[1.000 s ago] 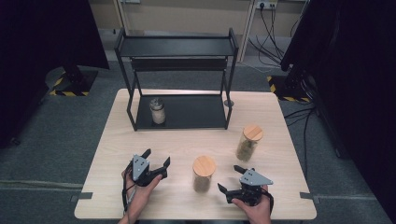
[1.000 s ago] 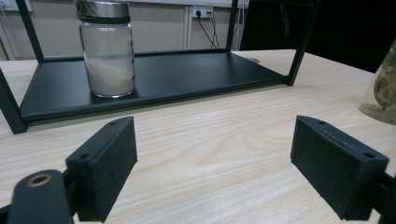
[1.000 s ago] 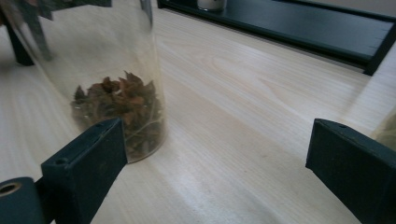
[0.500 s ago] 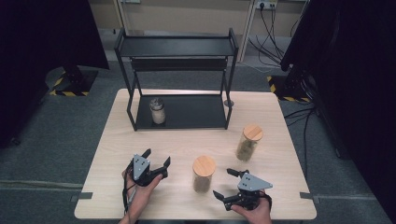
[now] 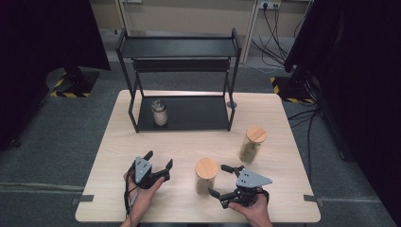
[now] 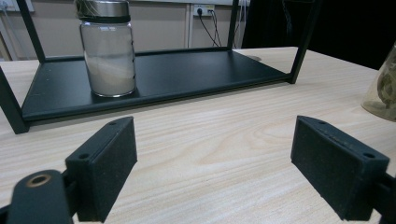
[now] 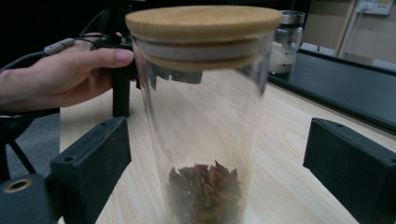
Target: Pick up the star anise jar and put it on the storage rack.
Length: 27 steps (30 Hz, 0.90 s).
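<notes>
A tall glass jar (image 5: 206, 175) with a wooden lid and dried brown bits at the bottom (image 7: 205, 93) stands near the table's front. My right gripper (image 5: 217, 180) is level with it from the right. The jar sits between the jaws (image 7: 215, 158), which have just been closing, with a gap left on each side. My left gripper (image 5: 159, 159) rests open on the table to the jar's left, with nothing between its pads (image 6: 215, 158). It faces a metal-lidded jar of white powder (image 6: 108, 51) on the black rack's lower shelf (image 6: 187, 74).
The black two-tier rack (image 5: 179, 47) stands at the back of the wooden table (image 5: 283, 113), with the powder jar (image 5: 160, 112) on its lower shelf. A second wooden-lidded jar (image 5: 251, 144) stands to the right. The hand holding the left gripper (image 7: 60, 74) lies behind the near jar.
My right gripper has shifted left toward the near jar, so its jaws now reach around it. The left gripper has stayed put.
</notes>
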Available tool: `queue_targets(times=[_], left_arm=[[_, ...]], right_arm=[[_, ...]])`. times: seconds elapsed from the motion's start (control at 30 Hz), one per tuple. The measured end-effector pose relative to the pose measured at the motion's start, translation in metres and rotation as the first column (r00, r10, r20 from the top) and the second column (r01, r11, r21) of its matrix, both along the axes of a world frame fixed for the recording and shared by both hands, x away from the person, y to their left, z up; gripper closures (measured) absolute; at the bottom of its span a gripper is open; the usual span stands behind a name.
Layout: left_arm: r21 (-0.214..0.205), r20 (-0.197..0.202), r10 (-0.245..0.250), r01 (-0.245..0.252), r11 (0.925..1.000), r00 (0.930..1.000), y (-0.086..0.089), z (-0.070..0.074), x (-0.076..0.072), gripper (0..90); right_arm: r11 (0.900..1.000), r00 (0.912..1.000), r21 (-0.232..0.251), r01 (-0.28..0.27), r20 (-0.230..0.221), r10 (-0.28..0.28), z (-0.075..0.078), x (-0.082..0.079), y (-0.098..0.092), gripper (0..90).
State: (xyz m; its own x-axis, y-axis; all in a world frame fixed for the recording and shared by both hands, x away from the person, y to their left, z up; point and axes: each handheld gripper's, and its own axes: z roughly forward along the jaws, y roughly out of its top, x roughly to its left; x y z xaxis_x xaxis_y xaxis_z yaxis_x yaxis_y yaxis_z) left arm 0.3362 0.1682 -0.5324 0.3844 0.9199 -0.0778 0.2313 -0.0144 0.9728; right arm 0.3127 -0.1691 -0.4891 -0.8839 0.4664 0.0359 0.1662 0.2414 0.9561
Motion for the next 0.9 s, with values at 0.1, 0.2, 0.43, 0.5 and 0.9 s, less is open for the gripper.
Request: queue_targets(times=[0.1, 0.2, 0.43, 0.5, 0.9], left_arm=[[0.003, 0.001, -0.001, 0.001, 1.0000, 1.0000, 0.000, 0.000, 0.000, 14.0], [0.007, 0.001, -0.002, 0.002, 1.0000, 1.0000, 0.000, 0.000, 0.000, 14.0], [0.014, 0.002, -0.005, 0.005, 0.9999, 1.0000, -0.001, 0.000, 0.000, 14.0], [0.010, 0.002, -0.004, 0.004, 0.9999, 1.0000, -0.001, 0.000, 0.000, 14.0], [0.013, 0.000, -0.010, 0.010, 0.9999, 1.0000, -0.001, 0.000, 0.000, 14.0]], right_arm=[[0.9999, 0.9998, 0.000, -0.016, 0.010, 0.016, 0.003, 0.001, 0.006, 10.5], [0.9996, 0.9993, -0.001, -0.029, 0.022, 0.029, 0.007, 0.003, 0.011, 12.1], [0.9994, 0.9989, -0.001, -0.034, 0.033, 0.034, 0.008, 0.009, 0.021, 17.4], [0.9994, 0.9989, 0.004, -0.034, 0.032, 0.034, 0.007, 0.010, 0.023, 19.0], [0.9996, 0.9989, -0.014, -0.024, 0.040, 0.024, 0.006, 0.011, 0.031, 25.4]])
